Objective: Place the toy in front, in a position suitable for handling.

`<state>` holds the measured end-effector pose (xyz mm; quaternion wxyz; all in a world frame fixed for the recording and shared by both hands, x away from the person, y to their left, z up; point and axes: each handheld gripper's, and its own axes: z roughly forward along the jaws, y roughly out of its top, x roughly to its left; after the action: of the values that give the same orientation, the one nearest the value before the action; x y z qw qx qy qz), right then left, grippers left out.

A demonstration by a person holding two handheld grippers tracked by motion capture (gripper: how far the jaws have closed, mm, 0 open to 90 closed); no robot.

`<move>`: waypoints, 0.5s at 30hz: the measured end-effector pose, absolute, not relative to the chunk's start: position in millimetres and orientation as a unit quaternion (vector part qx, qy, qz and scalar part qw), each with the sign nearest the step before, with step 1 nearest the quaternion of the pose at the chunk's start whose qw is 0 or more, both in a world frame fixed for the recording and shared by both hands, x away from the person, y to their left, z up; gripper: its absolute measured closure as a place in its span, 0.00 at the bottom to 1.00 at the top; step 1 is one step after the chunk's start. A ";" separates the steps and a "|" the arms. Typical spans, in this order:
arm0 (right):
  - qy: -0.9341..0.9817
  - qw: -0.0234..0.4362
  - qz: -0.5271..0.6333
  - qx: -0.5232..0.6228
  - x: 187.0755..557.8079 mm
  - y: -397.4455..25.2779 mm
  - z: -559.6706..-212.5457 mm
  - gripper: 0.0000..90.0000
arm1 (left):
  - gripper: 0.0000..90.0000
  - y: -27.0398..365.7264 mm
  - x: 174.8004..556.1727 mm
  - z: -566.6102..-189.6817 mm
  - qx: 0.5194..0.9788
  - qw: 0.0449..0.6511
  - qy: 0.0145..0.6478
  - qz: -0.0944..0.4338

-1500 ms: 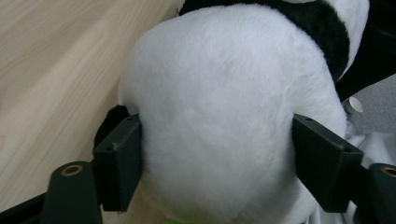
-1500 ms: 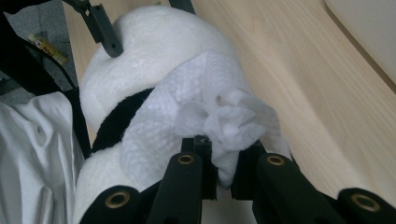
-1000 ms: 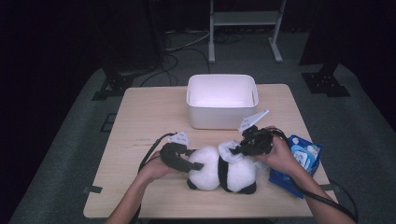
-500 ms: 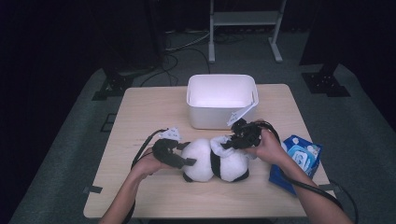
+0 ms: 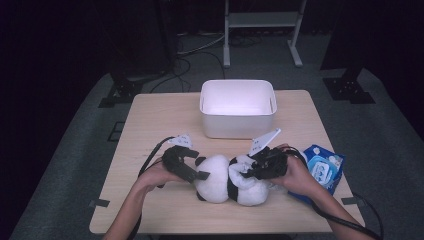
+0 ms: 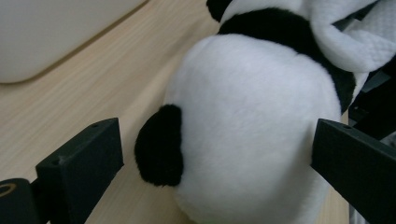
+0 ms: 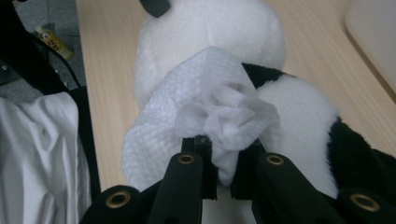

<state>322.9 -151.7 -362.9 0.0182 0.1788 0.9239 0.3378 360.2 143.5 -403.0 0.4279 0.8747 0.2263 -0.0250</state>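
Stuffed panda (image 5: 227,181) lying on its side on the worktop (image 5: 150,125), just in front of the white bin (image 5: 237,107) and apart from it. Head end toward the left tool, body end toward the right tool.

Left tool (image 5: 192,172) at the panda's head end, spread wide: in the left gripper view, one black jaw on either side of the white head (image 6: 252,135), gaps visible on both sides, a black ear (image 6: 161,144) between the head and the near jaw. No contact with the plush discernible.

Right tool (image 5: 250,172) over the panda's body, jaws drawn narrow and pinching a crumpled white wipe (image 7: 219,112). Wipe bunched at the fingertips and draped against the panda's white fur beside its black band (image 7: 261,74). Touching the plush, as far as visible in the right gripper view.

Blue wipe packet (image 5: 322,167) flat on the worktop to the panda's right, near the edge, just beyond the right hand (image 5: 297,175). White bin standing upright behind the panda, interior appearing bare white. Left hand (image 5: 157,175) behind the left tool, cable trailing from it over the worktop.
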 end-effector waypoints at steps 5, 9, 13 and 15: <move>0.928 0.010 0.333 0.169 313.1 -152.6 -363.9 0.93 | 0.00 140.6 361.9 -410.7 0.871 0.436 0.219 -0.064; 0.931 0.008 0.327 0.164 308.0 -150.6 -361.6 0.93 | 0.20 140.1 359.5 -415.0 0.872 0.444 0.184 -0.091; 0.926 0.016 0.340 0.162 309.6 -148.6 -350.3 0.93 | 0.35 141.0 355.3 -410.5 0.877 0.442 0.176 -0.065; 0.924 0.023 0.345 0.163 312.4 -144.6 -345.1 0.92 | 0.37 139.4 352.7 -408.1 0.879 0.446 0.159 -0.046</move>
<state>312.4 -144.6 -345.1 0.0234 0.1634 0.9238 0.3455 352.7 139.4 -408.1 0.4463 0.8795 0.1589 -0.0463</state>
